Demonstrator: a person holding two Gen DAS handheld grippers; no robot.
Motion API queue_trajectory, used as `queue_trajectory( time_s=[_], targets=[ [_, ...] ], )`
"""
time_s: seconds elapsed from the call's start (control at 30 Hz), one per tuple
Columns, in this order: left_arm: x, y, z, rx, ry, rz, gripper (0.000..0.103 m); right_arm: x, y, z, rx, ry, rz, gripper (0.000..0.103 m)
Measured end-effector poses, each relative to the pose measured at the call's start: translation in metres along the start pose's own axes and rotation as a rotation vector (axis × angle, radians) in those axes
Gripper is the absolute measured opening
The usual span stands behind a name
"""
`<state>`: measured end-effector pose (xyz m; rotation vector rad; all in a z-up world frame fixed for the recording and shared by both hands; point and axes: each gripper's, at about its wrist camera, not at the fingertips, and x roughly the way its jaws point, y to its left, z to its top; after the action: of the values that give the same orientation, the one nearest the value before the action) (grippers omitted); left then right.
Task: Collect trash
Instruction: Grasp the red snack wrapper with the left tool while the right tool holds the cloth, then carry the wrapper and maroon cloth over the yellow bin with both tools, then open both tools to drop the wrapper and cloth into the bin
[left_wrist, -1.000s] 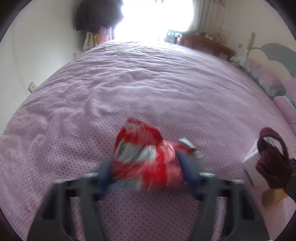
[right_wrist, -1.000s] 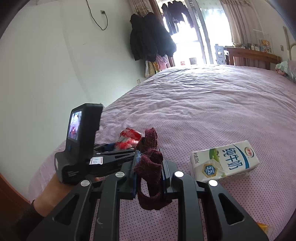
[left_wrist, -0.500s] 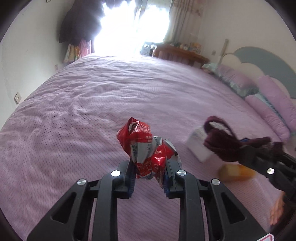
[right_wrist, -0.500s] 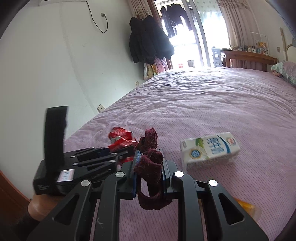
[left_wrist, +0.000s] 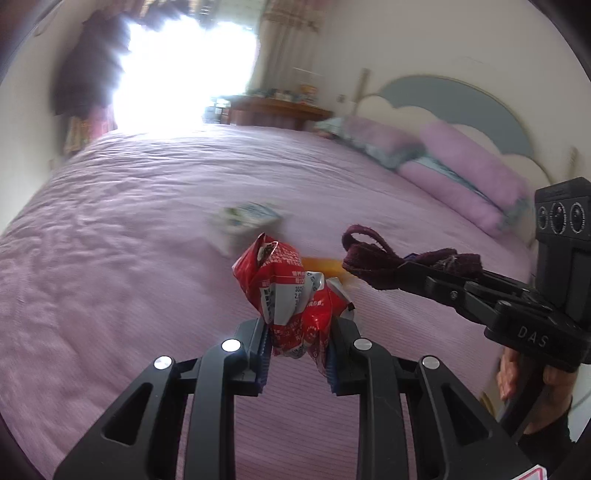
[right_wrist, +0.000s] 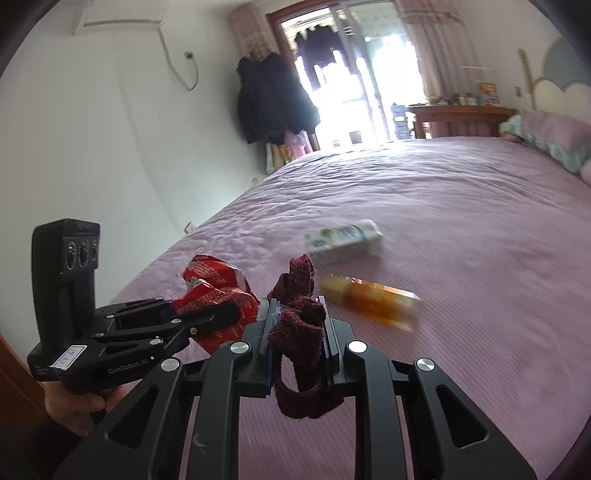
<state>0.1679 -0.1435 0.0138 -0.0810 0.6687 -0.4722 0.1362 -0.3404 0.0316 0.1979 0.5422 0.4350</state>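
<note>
Trash is partly gathered at this moment: two pieces are in hand and two more lie on the bed (right_wrist: 461, 206). The left tool (left_wrist: 295, 343) is clenched on a crumpled red snack wrapper (left_wrist: 291, 291), which stands up between its blue pads clear of the purple bedspread. Its jaws drew in on that wrapper within the last second and the wrapper is pinched between them now. The right tool (right_wrist: 295, 332) is clamped tight on a strip of dark maroon fabric (right_wrist: 299, 321), one loop of it rising above the pads and another hanging below them. Both tools are held side by side above the near part of the bed, each visible in the other's camera, with a person's hand on each handle.

Still uncollected are a white and green milk carton (right_wrist: 343, 240) lying on its side further up the bedspread, and an amber plastic wrapper (right_wrist: 373, 299) lying nearer, just beyond the maroon strip. Both are blurred, so finer detail cannot be told. No bin or bag shows in either view, so where the held pieces are to go cannot be told. By the look of it, roughly half the pickup is done; dropping off the two held pieces and returning for the carton and amber wrapper remain.
</note>
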Motion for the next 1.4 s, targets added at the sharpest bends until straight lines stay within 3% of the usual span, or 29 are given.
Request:
queue_trajectory(
  time_s=[0.23,0.63,0.9,1.07,1.1,1.13,1.17,1.2,1.4],
  targets=[
    [0.013,-0.09,-0.026,0.108,0.053,-0.162,0.024,-0.098,-0.037,-0.056,0.08,-0.053,-0.12,0.019],
    [0.069,-0.251,-0.093,0.305,0.25,-0.42,0.024,-0.234,-0.105,-0.178,0.321,-0.11,-0.4,0.019],
    [0.117,-0.329,-0.147,0.407,0.416,-0.501,0.024,-0.271,-0.144,-0.271,0.527,-0.072,-0.533,0.019],
    [0.158,-0.369,-0.192,0.473,0.557,-0.519,0.025,-0.284,-0.163,-0.307,0.595,-0.044,-0.578,0.019],
    [0.165,-0.374,-0.199,0.483,0.581,-0.519,0.034,-0.285,-0.166,-0.312,0.601,-0.038,-0.589,0.019],
    [0.174,-0.38,-0.208,0.506,0.619,-0.517,0.053,-0.288,-0.169,-0.315,0.605,-0.036,-0.593,0.019],
    [0.179,-0.382,-0.215,0.514,0.632,-0.517,0.064,-0.288,-0.17,-0.316,0.608,-0.036,-0.597,0.019],
    [0.183,-0.384,-0.221,0.518,0.64,-0.515,0.084,-0.289,-0.171,-0.318,0.609,-0.036,-0.6,0.019],
    [0.193,-0.387,-0.232,0.537,0.667,-0.488,0.088,-0.29,-0.177,-0.321,0.606,-0.026,-0.62,0.019]
  ],
)
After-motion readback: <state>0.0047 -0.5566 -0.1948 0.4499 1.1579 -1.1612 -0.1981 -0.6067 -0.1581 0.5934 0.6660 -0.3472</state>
